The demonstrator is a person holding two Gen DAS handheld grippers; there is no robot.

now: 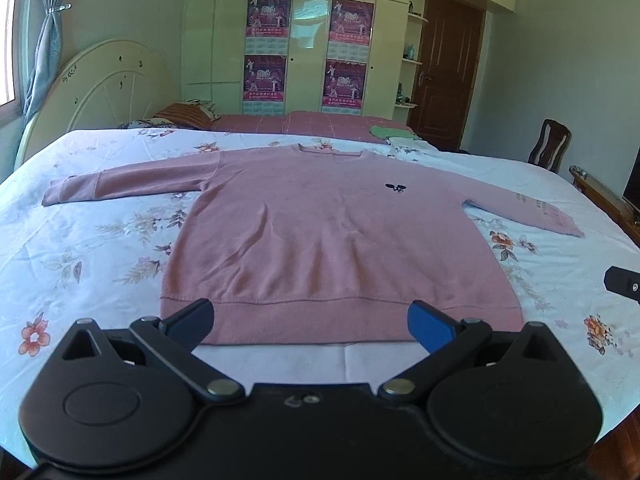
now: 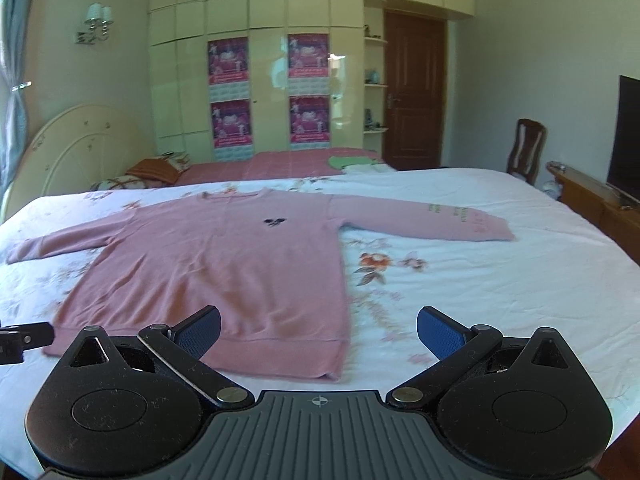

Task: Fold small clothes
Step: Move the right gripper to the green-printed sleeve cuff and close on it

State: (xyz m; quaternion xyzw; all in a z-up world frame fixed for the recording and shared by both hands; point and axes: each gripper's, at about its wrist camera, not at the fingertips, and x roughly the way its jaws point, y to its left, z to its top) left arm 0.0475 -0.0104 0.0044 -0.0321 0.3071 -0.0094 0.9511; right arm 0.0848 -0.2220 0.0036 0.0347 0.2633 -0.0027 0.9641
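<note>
A pink sweatshirt [image 1: 320, 232] lies flat and face up on the floral bedsheet [image 1: 80, 248], its collar toward the far side, its hem nearest the grippers and both sleeves spread out to left and right. No fold shows in it, so the task appears to be at its very start, with both tools poised before the first grasp. The left gripper [image 1: 310, 320] hovers over the middle of the hem with its jaws spread wide and nothing between them. The right gripper [image 2: 318, 330] stands equally wide and empty, near the hem's right corner, where its left finger overlaps the cloth in view and its right finger overlaps bare sheet. The next move likely calls for each gripper to go down onto a sleeve or a hem corner, pinch a single edge cleanly, and carry it across the body. No containers are visible; a green garment [image 1: 390, 131] lies at the far edge of the bed.
</note>
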